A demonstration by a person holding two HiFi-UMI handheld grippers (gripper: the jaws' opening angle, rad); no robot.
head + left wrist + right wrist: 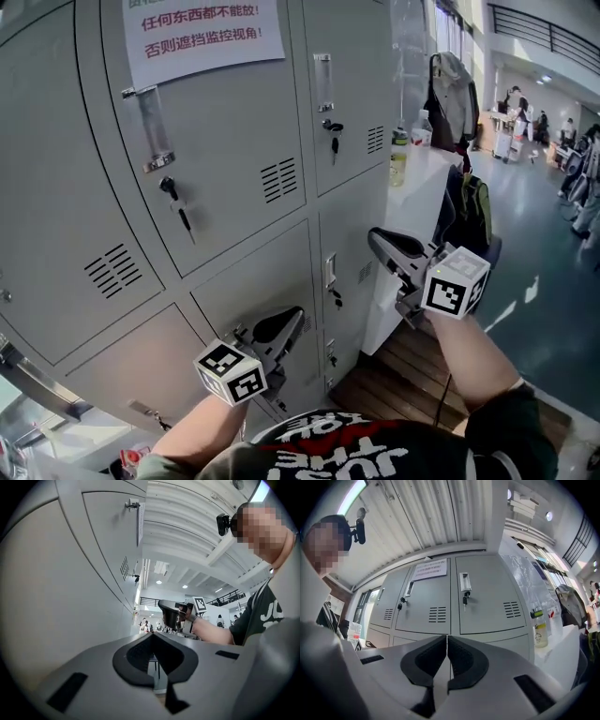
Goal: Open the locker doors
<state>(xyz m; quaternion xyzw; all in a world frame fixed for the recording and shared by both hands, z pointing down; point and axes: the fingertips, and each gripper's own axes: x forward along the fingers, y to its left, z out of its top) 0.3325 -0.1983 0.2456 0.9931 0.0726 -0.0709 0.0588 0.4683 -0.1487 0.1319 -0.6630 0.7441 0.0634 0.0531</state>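
The grey lockers (234,272) fill the left of the head view. Every locker door in sight is closed. The notice door (225,178) (the one with the paper notice (202,33) taped on it) has a key (176,199) hanging from its lock.

The head view cuts the notice off at the top. The right gripper view shows the whole sheet.

Below the notice door, the left gripper (292,319) hides part of a lower door. Its jaws are together with nothing in them. It may be touching that door, but the head view is too poor to tell.

Below and to the right of the notice door is the right gripper (378,236). It is near the lockers but apart from them, and its jaws are pressed together and empty.

The left gripper view sees the lockers only from the side, so the doors there are hard to tell apart.

A bottle (399,155) stands on a white counter (427,178), further right of the notice door. The left gripper view does not show it.
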